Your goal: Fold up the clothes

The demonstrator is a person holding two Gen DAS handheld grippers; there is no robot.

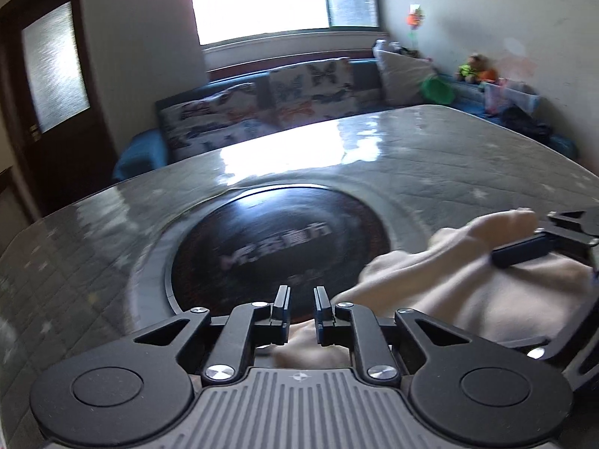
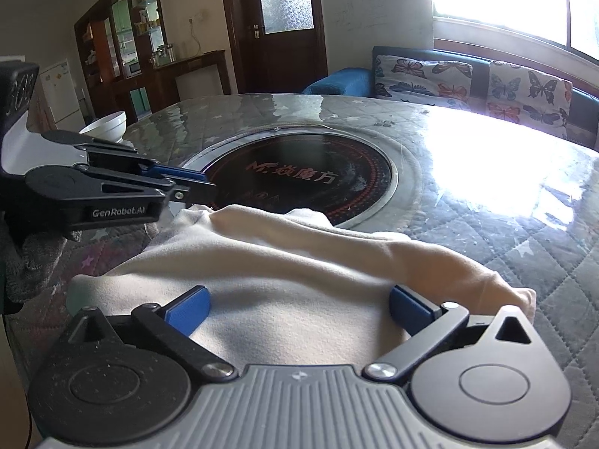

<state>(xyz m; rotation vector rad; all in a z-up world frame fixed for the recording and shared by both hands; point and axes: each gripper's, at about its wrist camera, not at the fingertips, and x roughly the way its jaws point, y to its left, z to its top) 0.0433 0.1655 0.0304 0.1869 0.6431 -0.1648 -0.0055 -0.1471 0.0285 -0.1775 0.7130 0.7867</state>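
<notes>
Found a cream garment (image 2: 280, 262) of soft, matte knit lying on the near part of the bench (image 2: 505, 224), folded into a rough flat slab with a long rounded roll of cloth along its far edge that tapered to a blunt end at the right. Saw its far left corner reaching onto the rim of a round, glossy black hob disc (image 2: 299, 176) set flush in the bench inside a thin metal ring and printed with red rings and lettering. Noted the bench top as grey quilted fabric stitched in diamonds with small pale stars, sealed under a shiny clear sheet that threw back hard window glare. Found the right gripper (image 2: 299, 310) low over the middle of the garment, its blue-padded fingers (image 2: 189, 308) released and spread as wide as they go, one to each side of a flat stretch of cloth, with nothing clamped; could not tell whether the pads touched the fabric. Found the left gripper (image 1: 301, 305) at the garment's left end, its black angular linkage carried by a hand in a grey knit glove (image 2: 30, 262), the fingers drawn nearly together with a narrow slit left between them and no cloth pinched there, the dark disc showing through the gap. Spotted a white, smooth bowl (image 2: 106, 123) at the bench's far left edge, well apart from the garment, and butterfly-print cushions (image 2: 423, 75) on a blue sofa beyond.
</notes>
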